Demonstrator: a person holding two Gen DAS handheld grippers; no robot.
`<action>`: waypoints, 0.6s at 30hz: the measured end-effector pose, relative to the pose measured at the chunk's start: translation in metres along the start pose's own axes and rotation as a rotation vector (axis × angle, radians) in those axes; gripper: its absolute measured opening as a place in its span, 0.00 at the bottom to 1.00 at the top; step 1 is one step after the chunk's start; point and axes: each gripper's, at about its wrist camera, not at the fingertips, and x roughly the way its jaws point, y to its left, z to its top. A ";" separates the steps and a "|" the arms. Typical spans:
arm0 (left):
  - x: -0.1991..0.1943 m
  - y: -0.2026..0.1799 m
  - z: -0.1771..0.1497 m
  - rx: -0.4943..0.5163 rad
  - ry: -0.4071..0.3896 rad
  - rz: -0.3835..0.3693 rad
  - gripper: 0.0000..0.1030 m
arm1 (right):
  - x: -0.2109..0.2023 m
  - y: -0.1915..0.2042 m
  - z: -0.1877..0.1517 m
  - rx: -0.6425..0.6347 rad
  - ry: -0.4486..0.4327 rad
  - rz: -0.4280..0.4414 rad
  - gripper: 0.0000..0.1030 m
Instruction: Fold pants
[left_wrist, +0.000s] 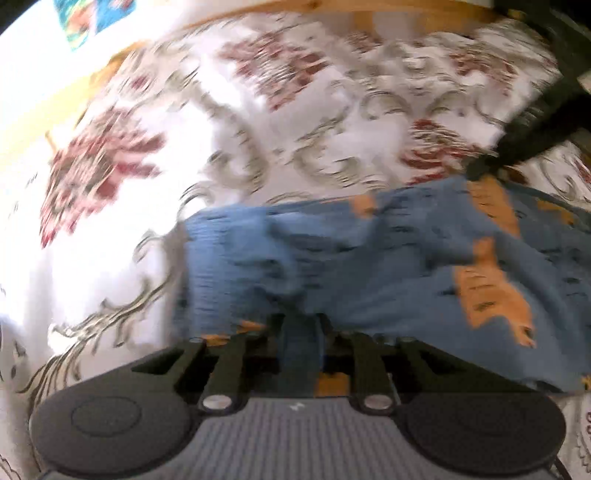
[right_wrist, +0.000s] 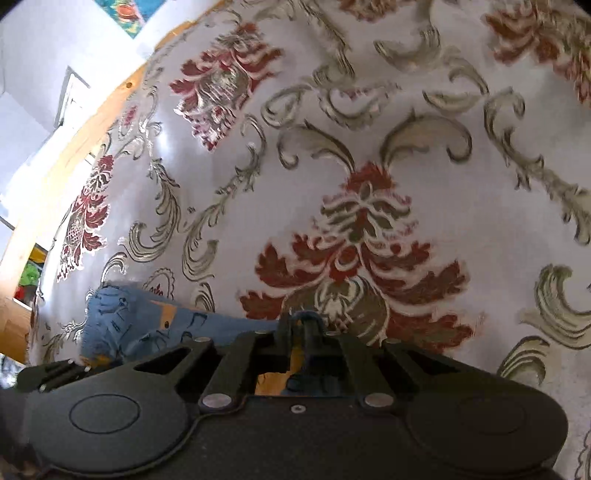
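- Left gripper (left_wrist: 300, 325): nearest in the left wrist view, its jaws are clenched on a fold of the pants (left_wrist: 351, 266), and the blue cloth runs down between the two fingers.
- The pants are blue with orange figures; from that grip they spread forward and to the right across the patterned cover (left_wrist: 229, 122). The view is smeared, so their finer layout is hard to read.
- Right gripper (right_wrist: 304, 325): in the right wrist view its jaws are pressed close together on a small bunch of blue fabric, with more blue and orange cloth visible under the linkage.
- In the left wrist view the right gripper appears as a dark arm at the far right edge of the pants, its tip meeting the cloth.
- Beyond the pants the white cover with red flowers and grey-gold scrolls stretches on.
- A wooden edge (right_wrist: 74, 147) borders the cover at its far left side, with a pale wall (right_wrist: 44, 44) behind it.
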 end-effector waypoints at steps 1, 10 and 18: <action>0.001 0.008 0.002 -0.020 0.010 0.009 0.04 | -0.001 -0.002 0.000 0.005 0.002 0.000 0.09; -0.007 0.032 0.012 -0.024 0.019 0.019 0.04 | -0.060 0.012 -0.039 -0.023 0.053 0.072 0.40; -0.006 0.023 0.003 0.121 -0.007 0.111 0.03 | -0.101 -0.015 -0.088 -0.101 -0.100 -0.404 0.47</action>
